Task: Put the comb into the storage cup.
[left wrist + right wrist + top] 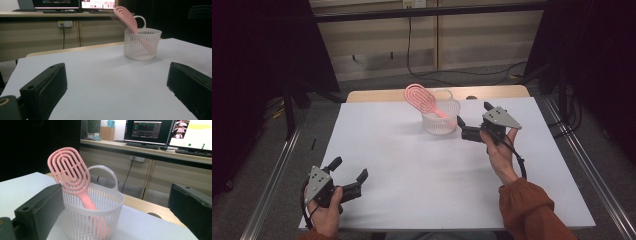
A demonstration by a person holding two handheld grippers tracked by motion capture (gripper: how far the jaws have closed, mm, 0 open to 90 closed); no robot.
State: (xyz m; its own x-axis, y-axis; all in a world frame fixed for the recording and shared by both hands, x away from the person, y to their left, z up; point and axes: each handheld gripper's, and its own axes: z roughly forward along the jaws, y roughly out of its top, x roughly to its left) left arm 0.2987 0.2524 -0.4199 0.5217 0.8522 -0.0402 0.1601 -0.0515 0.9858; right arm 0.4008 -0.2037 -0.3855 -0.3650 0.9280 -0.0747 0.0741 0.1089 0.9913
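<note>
Hairbrush (421,98) first: the pink one stands handle-down in the white slotted basket (440,120), its oval head leaning out over the rim toward my left. It leans because the basket is shallow and the head is heavy, so the rim props the handle at a slant. The basket itself sits toward the far edge of the tabletop (412,165), near the middle.

My right tongs (472,120) hang just beside the basket on its right, jaws spread wide and holding nothing. I judge that I keep them there, angled at the basket, because the brush or the basket's looped handle (103,173) is what I am dealing with. My left tongs (348,175) rest low at the near left corner, well apart from all that, jaws open and empty; they look parked out of the way.

The tabletop is a plain white sheet over a wooden top, bare apart from the basket. Around it are dark curtains at both sides, metal rails on a grey floor, and cables trailing along the back wall. In the gripper views a long desk with lit monitors (147,131) runs behind.
</note>
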